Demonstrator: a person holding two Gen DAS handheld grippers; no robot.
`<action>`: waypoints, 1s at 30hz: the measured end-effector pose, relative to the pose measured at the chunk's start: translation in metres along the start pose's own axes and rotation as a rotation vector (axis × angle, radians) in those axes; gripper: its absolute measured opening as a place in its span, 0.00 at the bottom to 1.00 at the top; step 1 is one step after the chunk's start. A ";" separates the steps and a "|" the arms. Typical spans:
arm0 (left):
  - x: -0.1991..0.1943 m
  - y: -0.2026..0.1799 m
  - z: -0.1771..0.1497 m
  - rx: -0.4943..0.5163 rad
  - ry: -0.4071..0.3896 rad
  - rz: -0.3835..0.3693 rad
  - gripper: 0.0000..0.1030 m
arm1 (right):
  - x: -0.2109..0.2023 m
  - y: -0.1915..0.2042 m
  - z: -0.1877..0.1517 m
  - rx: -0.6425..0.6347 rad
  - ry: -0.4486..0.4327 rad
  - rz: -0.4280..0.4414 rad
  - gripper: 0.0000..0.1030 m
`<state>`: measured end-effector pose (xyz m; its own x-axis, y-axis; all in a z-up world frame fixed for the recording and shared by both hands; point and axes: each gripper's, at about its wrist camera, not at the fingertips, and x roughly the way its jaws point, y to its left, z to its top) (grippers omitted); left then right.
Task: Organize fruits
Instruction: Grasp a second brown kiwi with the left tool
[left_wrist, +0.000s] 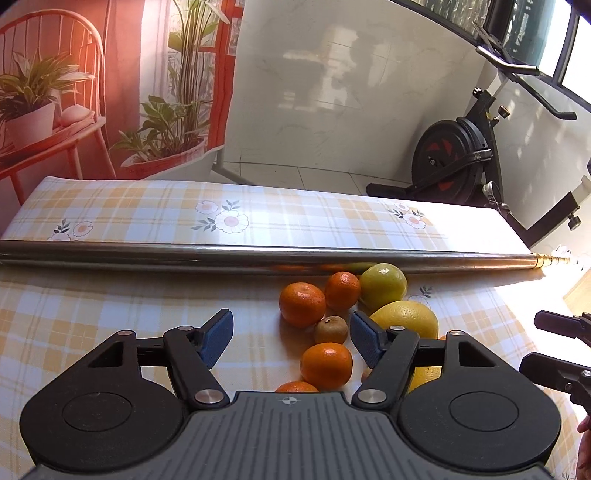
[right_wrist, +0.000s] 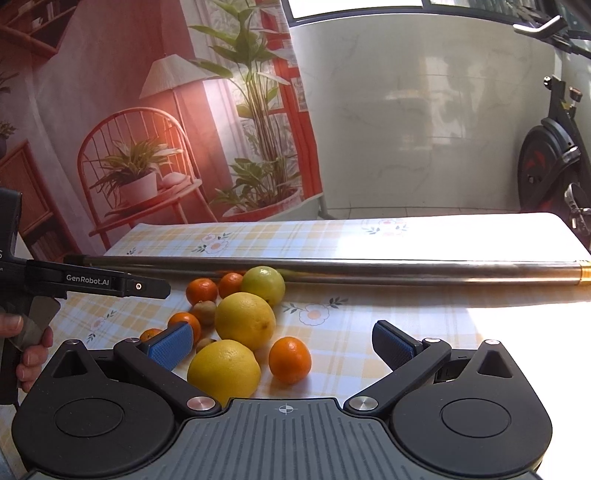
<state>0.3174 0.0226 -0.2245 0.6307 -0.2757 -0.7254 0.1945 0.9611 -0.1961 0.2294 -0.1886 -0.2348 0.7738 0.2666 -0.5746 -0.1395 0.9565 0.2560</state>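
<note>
— While your left gripper (left_wrist: 291, 338) gapes wide, where's the fruit?
— Kiwi (left_wrist: 331, 329) and mandarin (left_wrist: 326, 365) lie between its fingers, centre frame.
— And right?
— Your right gripper (right_wrist: 282, 345), wide too, shows two lemons (right_wrist: 245, 320) and your hand (right_wrist: 27, 345) at left edge.

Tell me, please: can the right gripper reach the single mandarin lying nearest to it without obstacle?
Probably yes. The right gripper is open, and the mandarin lies apart from the big lemon, with nothing in front of it.

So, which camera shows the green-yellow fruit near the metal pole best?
The right wrist view: the green-yellow fruit shows nearly whole there, only its lower edge behind a yellow fruit. The left wrist view also shows it against the metal pole, with neighbours overlapping.
</note>
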 end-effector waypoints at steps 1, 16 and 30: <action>0.004 0.001 0.002 -0.023 0.014 -0.014 0.55 | 0.001 0.000 0.000 0.000 0.001 0.000 1.00; 0.053 -0.005 0.006 -0.165 0.142 -0.062 0.44 | 0.006 -0.004 -0.001 0.015 0.017 0.002 1.00; 0.044 -0.020 0.003 -0.069 0.107 -0.026 0.29 | 0.007 -0.009 -0.007 0.036 0.031 0.005 1.00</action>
<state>0.3432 -0.0084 -0.2505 0.5414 -0.3002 -0.7853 0.1553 0.9537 -0.2575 0.2323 -0.1948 -0.2464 0.7537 0.2753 -0.5967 -0.1202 0.9505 0.2866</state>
